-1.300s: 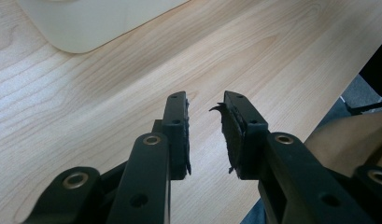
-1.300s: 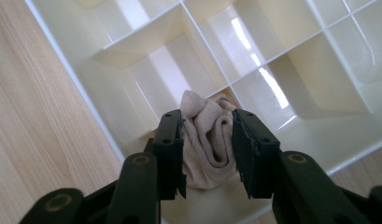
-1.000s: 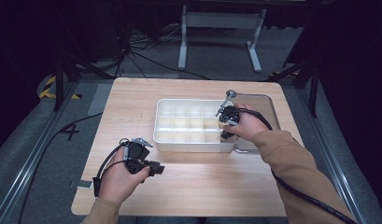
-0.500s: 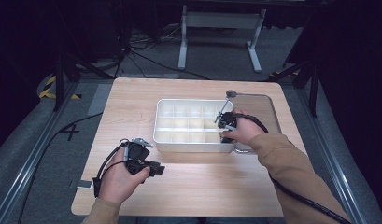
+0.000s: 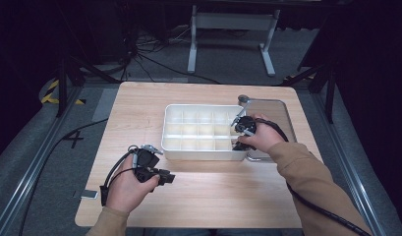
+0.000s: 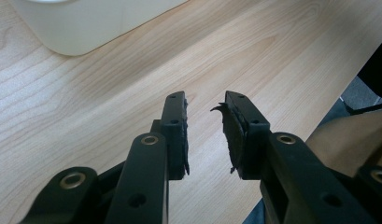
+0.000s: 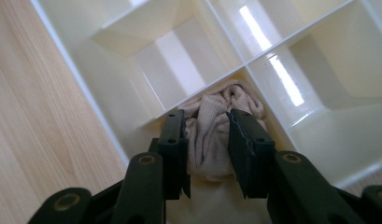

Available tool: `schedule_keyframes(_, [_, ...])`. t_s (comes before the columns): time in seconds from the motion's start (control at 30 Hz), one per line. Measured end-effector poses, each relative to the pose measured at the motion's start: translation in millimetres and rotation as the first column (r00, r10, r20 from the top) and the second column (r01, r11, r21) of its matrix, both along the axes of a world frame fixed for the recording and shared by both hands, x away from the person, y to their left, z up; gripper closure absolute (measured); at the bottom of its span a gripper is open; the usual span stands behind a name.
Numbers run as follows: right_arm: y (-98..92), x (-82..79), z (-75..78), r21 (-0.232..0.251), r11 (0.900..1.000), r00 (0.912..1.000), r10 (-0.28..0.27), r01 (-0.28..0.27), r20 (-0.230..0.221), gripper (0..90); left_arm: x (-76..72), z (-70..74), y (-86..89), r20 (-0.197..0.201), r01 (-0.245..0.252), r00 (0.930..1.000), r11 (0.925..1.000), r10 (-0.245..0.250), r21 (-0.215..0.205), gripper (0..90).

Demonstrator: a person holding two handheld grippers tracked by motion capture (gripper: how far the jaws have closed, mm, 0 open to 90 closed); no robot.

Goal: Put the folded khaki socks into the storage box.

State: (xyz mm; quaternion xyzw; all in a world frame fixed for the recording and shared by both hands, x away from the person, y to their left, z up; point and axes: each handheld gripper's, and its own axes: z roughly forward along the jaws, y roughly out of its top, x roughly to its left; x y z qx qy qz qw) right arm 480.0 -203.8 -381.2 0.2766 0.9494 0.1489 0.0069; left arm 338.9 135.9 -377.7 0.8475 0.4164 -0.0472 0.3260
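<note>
Landmark: a white divided tray [image 5: 198,129] is sitting near the middle of the pale wooden worktop [image 5: 139,105].
Cloth: a beige ribbed cloth [image 7: 215,126], bunched into folds, is lying in a compartment at the tray's near right corner, pressing against the divider on its far side.
Right tool: the right tool [image 5: 239,135] is hanging over that same corner; its jaws have just been opening, and in the right gripper view they are standing either side of the cloth [image 7: 208,154], seemingly just free of it, though the gap is hard to judge.
Left tool: the left tool [image 5: 161,177] is resting low over bare wood in front of the tray's near left corner, jaws partly apart with nothing between them [image 6: 205,135].
Around: a grey metal tray [image 5: 272,110] is lying against the divided tray's right side, and a small dark flat item [image 5: 89,194] is sitting at the worktop's near left edge, well away from the tray.
In the way: the right hand [image 5: 260,140] is covering the tray's near right corner in the high view.
Hidden: the grey tray's contents are too dim to make out.
Materials: the tray is glossy plastic with thin straight walls; the black jaw pads [image 6: 233,128] are looking frayed at the edges.
</note>
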Motion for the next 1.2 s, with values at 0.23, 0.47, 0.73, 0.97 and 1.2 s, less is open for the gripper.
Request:
schedule_keyframes(0.23, [-13.6,-6.4,18.2,0.120,0.992,0.9976,-0.036,0.028,0.059,64.9,1.2,0.6,-1.9,0.002,0.007,1.0000,1.0000,-0.007,-0.003,70.0])
schedule_keyframes(0.47, [-30.5,-24.2,42.3,0.202,0.979,0.9911,-0.060,0.035,0.119,60.9,0.2,0.3,-2.1,0.003,0.004,1.0000,1.0000,-0.004,-0.003,69.6])
schedule_keyframes(0.73, [-40.8,-46.2,55.6,0.244,0.970,0.9870,-0.047,0.008,0.154,58.7,-1.6,0.8,-0.9,0.006,0.006,1.0000,1.0000,-0.006,-0.002,69.0])
schedule_keyframes(0.97, [-54.8,-70.6,56.3,0.294,0.956,0.9836,-0.053,0.000,0.173,55.7,-1.4,0.5,-1.6,-0.001,0.011,0.9999,0.9999,-0.011,-0.004,68.7])
schedule_keyframes(1.2, [-63.7,-90.1,55.3,0.351,0.936,0.9814,-0.055,-0.014,0.184,51.5,-2.5,1.7,-4.2,0.012,0.020,0.9997,0.9996,-0.020,-0.018,68.4])
